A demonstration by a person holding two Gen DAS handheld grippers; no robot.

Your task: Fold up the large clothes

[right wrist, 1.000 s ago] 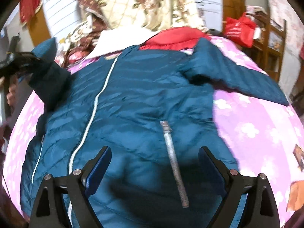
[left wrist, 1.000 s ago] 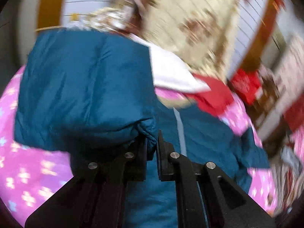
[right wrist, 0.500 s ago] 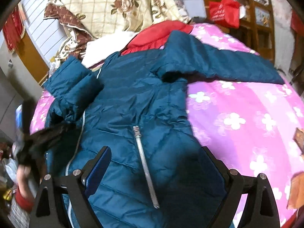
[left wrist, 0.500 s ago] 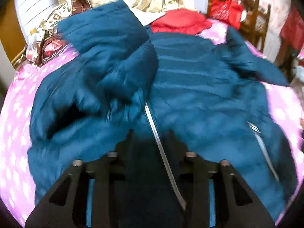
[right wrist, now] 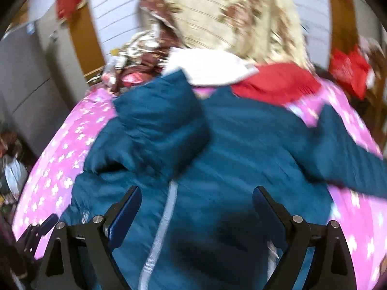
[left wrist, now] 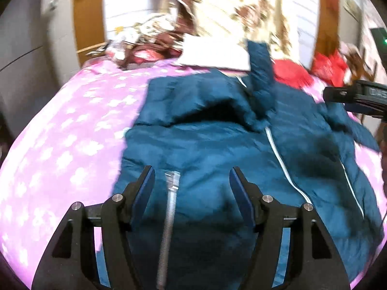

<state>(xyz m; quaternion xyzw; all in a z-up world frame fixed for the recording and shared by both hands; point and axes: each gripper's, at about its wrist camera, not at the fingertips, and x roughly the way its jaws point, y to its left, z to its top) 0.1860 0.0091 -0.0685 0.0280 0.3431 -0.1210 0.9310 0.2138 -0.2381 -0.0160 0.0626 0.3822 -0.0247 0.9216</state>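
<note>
Teal puffer jacket spread front-up on pink bedspread, one sleeve folded across chest. Left gripper and right gripper both wide apart, empty. Probably light, soft, slippery; best pinched at outstretched sleeve cuff, though blurred.

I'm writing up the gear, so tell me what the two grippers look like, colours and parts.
Both look alike: the left gripper and the right gripper are matte black angular frames with round silver bolts. Each has two flat fingers faced with blue pads. No cables or sleeves show, and no markings are readable.
</note>
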